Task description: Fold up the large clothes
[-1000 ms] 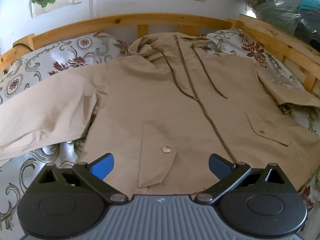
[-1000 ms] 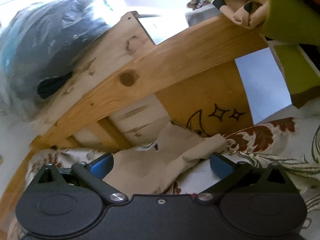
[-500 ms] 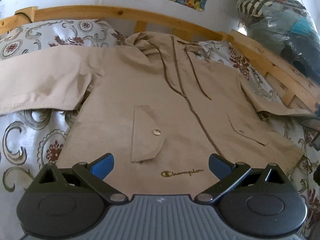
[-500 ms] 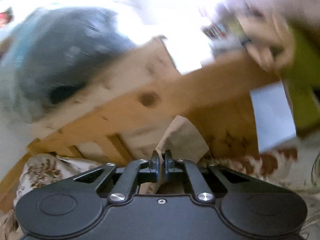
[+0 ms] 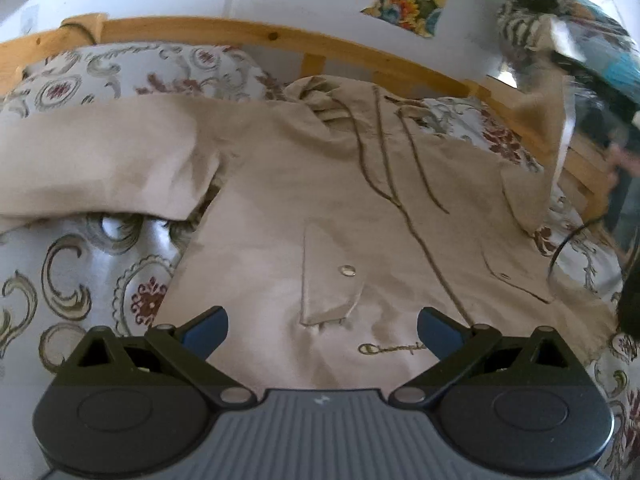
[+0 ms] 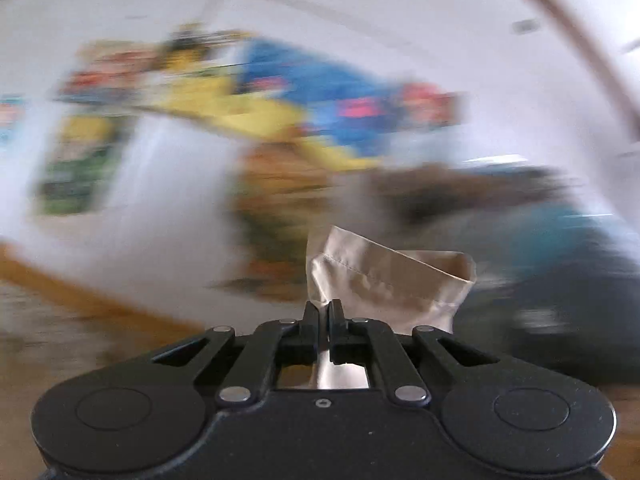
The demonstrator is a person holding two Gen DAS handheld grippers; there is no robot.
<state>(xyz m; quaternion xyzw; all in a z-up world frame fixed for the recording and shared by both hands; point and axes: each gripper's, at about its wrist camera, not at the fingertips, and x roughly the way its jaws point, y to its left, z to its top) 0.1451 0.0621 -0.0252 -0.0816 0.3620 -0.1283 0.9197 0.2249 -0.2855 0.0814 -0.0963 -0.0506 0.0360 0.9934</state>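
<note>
On the bed (image 5: pixel 60 280) the jacket (image 5: pixel 320 208) lies mostly flat, unfolded. Right gripper (image 6: pixel 323 312) pinches the sleeve cuff (image 6: pixel 384 280), lifted; left gripper (image 5: pixel 322 328) hangs open, empty. Every fold remains.

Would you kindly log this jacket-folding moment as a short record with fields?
garment: beige Champion hooded jacket, front up on the floral bedspread
left gripper: open, above the hem, holding nothing
right gripper: shut on sleeve cuff
right-hand sleeve: raised off the bed
other sleeve: lying flat
right wrist view: background blurred
</note>
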